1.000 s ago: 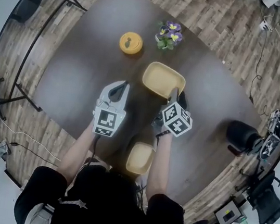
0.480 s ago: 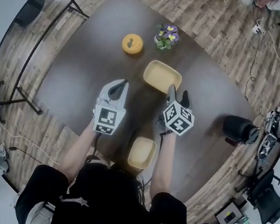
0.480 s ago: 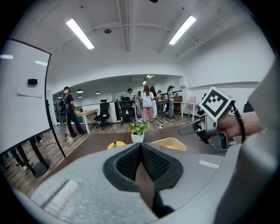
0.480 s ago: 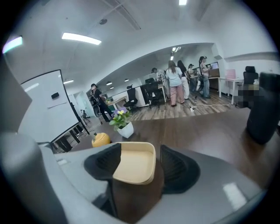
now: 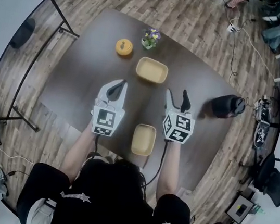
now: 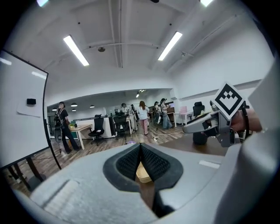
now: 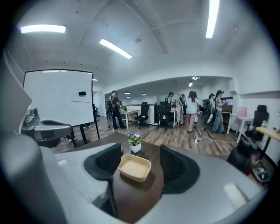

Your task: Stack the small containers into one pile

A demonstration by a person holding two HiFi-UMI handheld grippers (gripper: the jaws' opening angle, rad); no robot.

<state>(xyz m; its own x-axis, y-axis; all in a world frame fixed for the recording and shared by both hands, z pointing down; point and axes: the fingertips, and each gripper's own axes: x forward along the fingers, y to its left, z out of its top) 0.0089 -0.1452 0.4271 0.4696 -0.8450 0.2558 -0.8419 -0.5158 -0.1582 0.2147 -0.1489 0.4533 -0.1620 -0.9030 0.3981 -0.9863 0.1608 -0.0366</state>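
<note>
Lying beyond the right gripper's (image 5: pixel 177 93) spread fingers (image 7: pixel 105 162), the container (image 7: pixel 134 167) sits untouched.

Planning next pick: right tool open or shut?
Open. The right tool has its jaws wide apart in its own view; the yellow container sits on the table beyond them, untouched.

The left gripper (image 6: pixel 140 151) is holding its jaws pressed together; past them a tan container (image 6: pixel 143 174) is sitting on the dark table (image 6: pixel 191 146), the right gripper (image 6: pixel 197 127) hovering at the right
</note>
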